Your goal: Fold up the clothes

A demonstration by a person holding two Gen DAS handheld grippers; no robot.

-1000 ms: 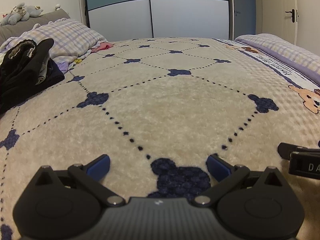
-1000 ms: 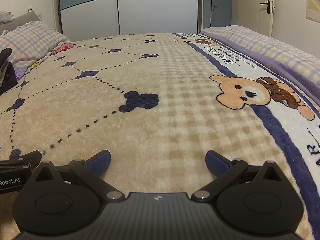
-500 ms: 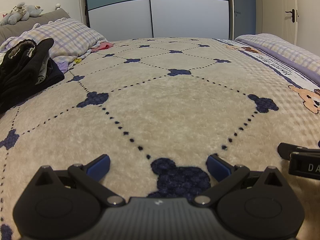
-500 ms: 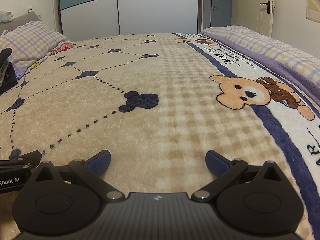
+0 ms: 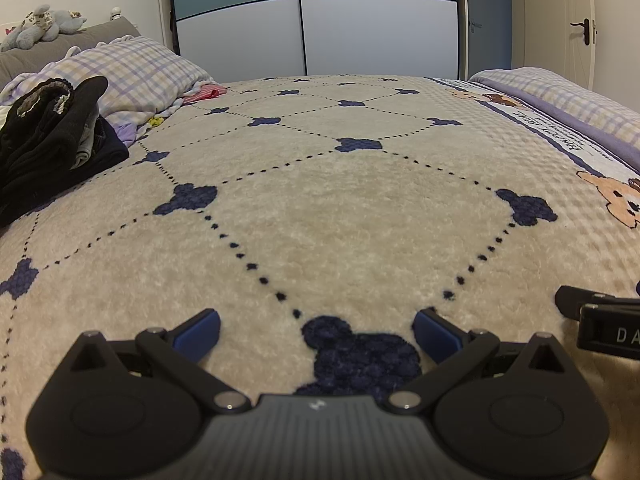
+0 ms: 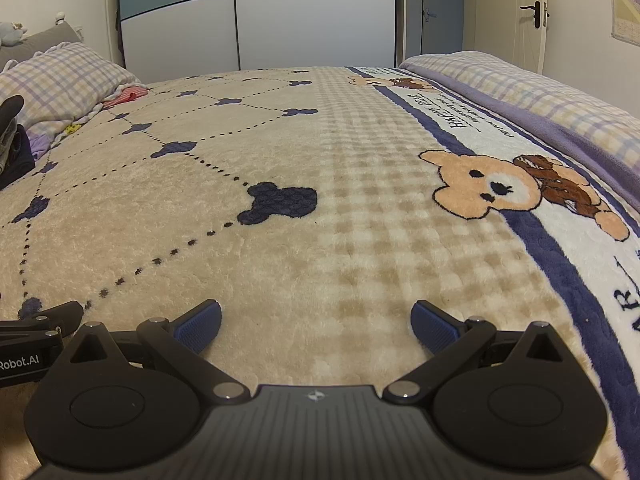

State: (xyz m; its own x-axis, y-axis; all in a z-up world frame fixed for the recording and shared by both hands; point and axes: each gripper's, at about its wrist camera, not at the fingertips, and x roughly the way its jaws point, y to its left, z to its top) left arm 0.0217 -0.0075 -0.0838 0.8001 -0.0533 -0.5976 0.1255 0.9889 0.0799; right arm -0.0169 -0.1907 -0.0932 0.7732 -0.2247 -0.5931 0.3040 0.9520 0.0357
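Observation:
A heap of dark clothes (image 5: 48, 144), black with a bit of grey and navy, lies at the far left of the bed beside the pillow; only its edge (image 6: 10, 140) shows in the right wrist view. My left gripper (image 5: 316, 330) rests low over the beige fleece blanket (image 5: 340, 208), open, nothing between its blue pads. My right gripper (image 6: 316, 326) sits just to its right, also open and empty. Each gripper's side shows in the other's view: the right one (image 5: 600, 324) and the left one (image 6: 36, 336).
A checked pillow (image 5: 132, 76) and a pink cloth (image 5: 204, 92) lie at the head, with a soft toy (image 5: 40, 26) on the grey headboard. A purple checked quilt (image 6: 540, 104) runs along the right side. A wardrobe (image 5: 320, 28) and a door (image 6: 532, 16) stand behind.

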